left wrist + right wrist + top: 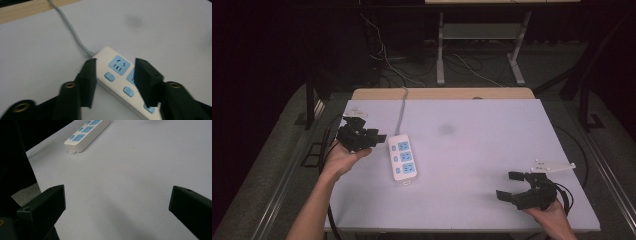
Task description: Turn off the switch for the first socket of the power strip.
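Note:
A white power strip (403, 159) with blue sockets lies left of the table's centre, and its grey cable (402, 112) runs off over the far edge. My left gripper (374, 135) hovers just left of the strip's cable end, open. In the left gripper view the power strip (120, 65) shows between and behind the spread jaws of the left gripper (115, 75), with the left jaw tip at the strip's corner by the cable (72, 30). My right gripper (505, 185) is near the front right corner, wide open and holding nothing. The right gripper (117, 195) faces the distant power strip (86, 135).
The white table top (482, 145) has a wooden strip (442, 93) along its far edge and a faint dark smudge (446, 129) near the middle. Grey floor, a desk frame (440, 55) and loose wires lie beyond the table.

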`<state>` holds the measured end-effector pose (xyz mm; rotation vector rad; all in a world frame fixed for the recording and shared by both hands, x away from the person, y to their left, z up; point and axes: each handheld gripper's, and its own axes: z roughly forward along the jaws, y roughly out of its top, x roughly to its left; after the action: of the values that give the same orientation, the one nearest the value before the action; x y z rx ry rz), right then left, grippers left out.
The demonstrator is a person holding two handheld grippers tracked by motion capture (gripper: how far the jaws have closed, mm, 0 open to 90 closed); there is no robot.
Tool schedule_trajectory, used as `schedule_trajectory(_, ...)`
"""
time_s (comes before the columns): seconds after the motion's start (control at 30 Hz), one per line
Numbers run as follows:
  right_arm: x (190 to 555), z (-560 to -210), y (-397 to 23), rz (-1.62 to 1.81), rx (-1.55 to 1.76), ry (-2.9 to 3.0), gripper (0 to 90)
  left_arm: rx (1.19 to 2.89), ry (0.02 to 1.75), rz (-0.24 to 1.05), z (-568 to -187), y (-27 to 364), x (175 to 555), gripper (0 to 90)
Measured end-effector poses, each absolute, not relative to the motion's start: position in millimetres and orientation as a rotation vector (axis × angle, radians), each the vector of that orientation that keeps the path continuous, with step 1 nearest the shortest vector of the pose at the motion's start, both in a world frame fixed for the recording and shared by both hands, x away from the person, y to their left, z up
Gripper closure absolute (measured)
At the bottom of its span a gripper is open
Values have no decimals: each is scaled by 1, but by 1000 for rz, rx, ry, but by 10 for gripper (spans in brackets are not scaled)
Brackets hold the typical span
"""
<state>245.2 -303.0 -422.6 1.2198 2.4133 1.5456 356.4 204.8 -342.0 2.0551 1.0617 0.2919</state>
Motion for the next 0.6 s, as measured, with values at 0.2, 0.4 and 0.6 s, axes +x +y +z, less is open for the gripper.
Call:
schedule_trajectory(0.2, 245, -423, -302, 1544, 1219, 2415, 5, 2033, 993, 249, -343, 207, 342, 209)
schedule_trajectory(0.4, 245, -423, -302, 1546, 1218, 2415, 5, 2048, 963, 242, -348, 199, 329, 0)
schedule_trajectory(0.6, 245, -423, -302, 1548, 1216, 2415, 5, 2054, 919, 218, -354, 194, 317, 0)
